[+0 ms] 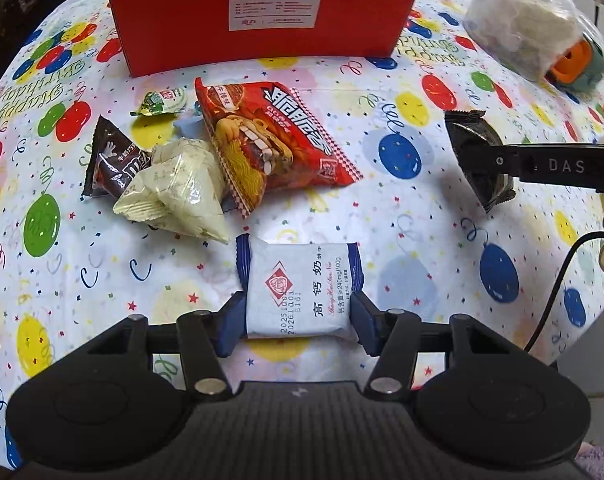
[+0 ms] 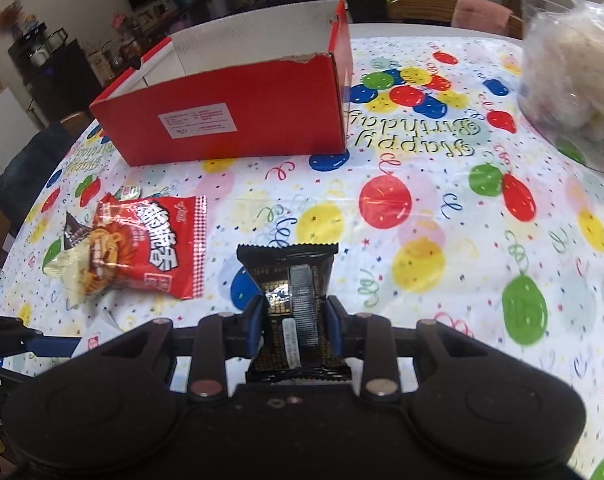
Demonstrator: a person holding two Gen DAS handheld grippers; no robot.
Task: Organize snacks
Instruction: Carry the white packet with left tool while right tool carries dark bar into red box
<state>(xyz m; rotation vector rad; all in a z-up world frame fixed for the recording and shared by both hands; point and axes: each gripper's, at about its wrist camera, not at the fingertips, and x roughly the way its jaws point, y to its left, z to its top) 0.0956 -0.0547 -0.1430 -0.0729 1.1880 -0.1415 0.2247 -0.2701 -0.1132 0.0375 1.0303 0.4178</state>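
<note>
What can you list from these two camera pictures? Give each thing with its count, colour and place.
box: 1, red, open, far side of table.
noodle snack bag: 1, red, centre-left, before the box.
chocolate packet: 1, brown, left of the pile.
pale wrapped snacks: 2, cream, against the red bag.
small sachet: 1, green-white, near the box.
biscuit packet: 1, white-blue, in left gripper.
black packet: 1, black-gold, in right gripper.
clear bag: 1, whitish contents, far right.
tablecloth: 1, white, balloon print.
</note>
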